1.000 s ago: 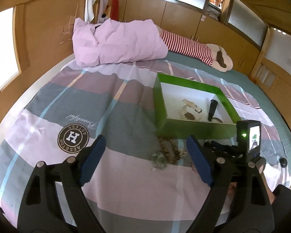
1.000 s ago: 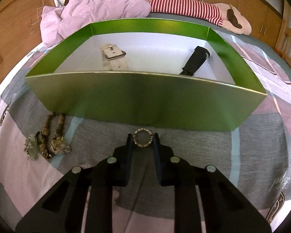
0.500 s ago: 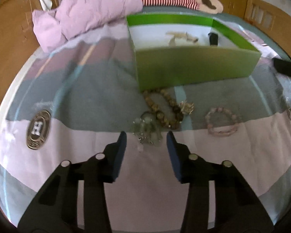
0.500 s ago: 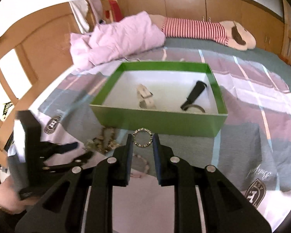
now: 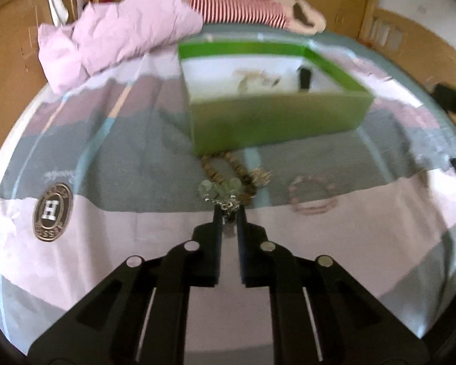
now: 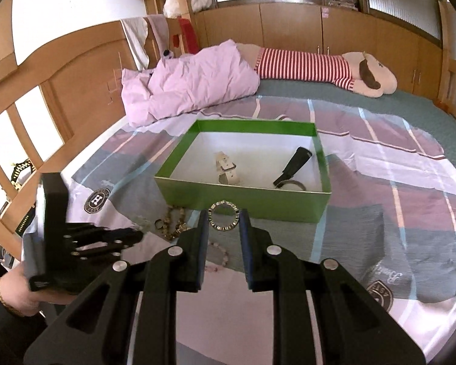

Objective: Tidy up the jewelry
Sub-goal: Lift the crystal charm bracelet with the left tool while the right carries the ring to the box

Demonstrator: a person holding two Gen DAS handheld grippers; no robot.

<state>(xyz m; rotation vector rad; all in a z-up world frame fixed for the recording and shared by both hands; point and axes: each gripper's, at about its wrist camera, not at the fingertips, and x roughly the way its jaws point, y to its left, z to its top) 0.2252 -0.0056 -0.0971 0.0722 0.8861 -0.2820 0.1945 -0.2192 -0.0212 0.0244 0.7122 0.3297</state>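
Note:
A green box sits on the bed and holds a white strap and a black watch. My left gripper is shut on the clasp end of a pale green glass-bead bracelet, low on the bedspread. A brown bead bracelet and a pink bead bracelet lie beside it. My right gripper is shut on a round silver bracelet, held in the air in front of the box. The left gripper also shows in the right wrist view.
A crumpled pink duvet and a striped plush doll lie at the far end of the bed. Wooden panels border the bed on the left. A black object shows at the right edge of the left wrist view.
My left gripper came down to the green bead bracelet and closed on its end. My right gripper rose and pulled back from the box, still holding the silver bracelet.

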